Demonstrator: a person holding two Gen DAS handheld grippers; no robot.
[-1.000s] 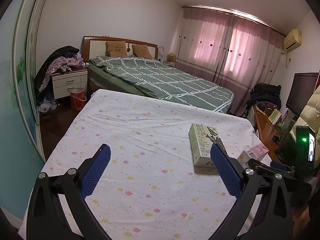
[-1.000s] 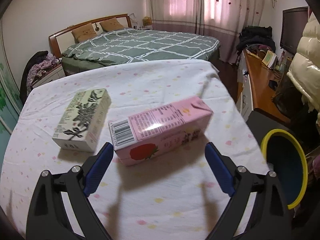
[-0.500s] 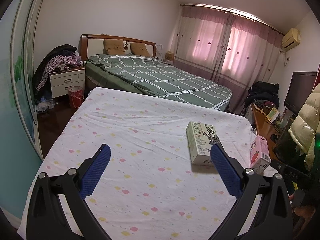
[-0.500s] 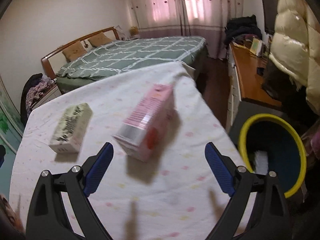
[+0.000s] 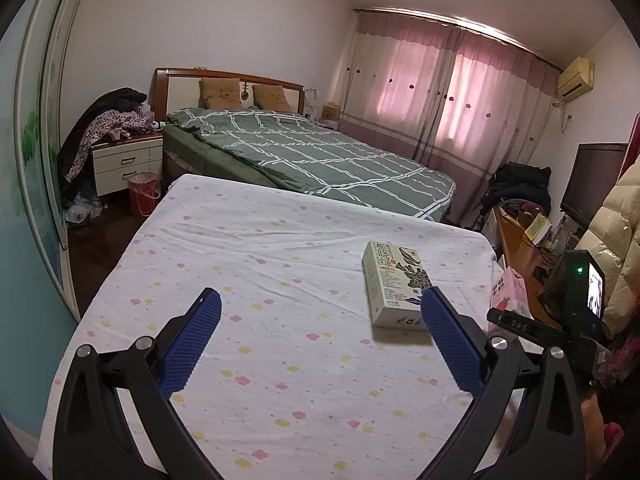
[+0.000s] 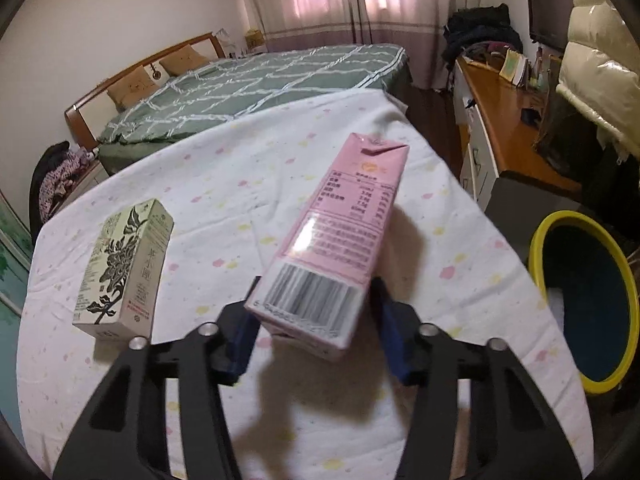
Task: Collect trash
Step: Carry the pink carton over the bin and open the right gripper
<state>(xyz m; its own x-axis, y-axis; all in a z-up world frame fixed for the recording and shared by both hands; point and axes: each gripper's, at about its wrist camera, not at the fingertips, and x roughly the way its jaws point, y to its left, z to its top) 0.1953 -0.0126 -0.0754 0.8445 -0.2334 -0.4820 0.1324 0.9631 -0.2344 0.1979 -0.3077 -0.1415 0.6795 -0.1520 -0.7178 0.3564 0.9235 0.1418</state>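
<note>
Cartons: 2; pink carton [image 6: 340, 240] pinched, right gripper [image 6: 316, 328] fingers closing; left gripper [image 5: 320, 320] fingers spread.

Left wrist view: low over the spotted sheet [image 5: 280, 248], facing the green bed [image 5: 320, 160] and curtains, upper right. Right wrist view: closer, steeper, tilted; bin [image 6: 584, 296] at right edge. Shared: sheet, green-white carton [image 5: 394, 288] [image 6: 124, 268], bed.

Left gripper [image 5: 320, 334]: jaws wide apart, nothing between them, above a flower-print sheet [image 5: 256, 264]. Green-and-white carton [image 5: 394, 288]: lying flat near the right finger. Pink carton [image 5: 507, 290]: at the sheet's right edge.
</note>
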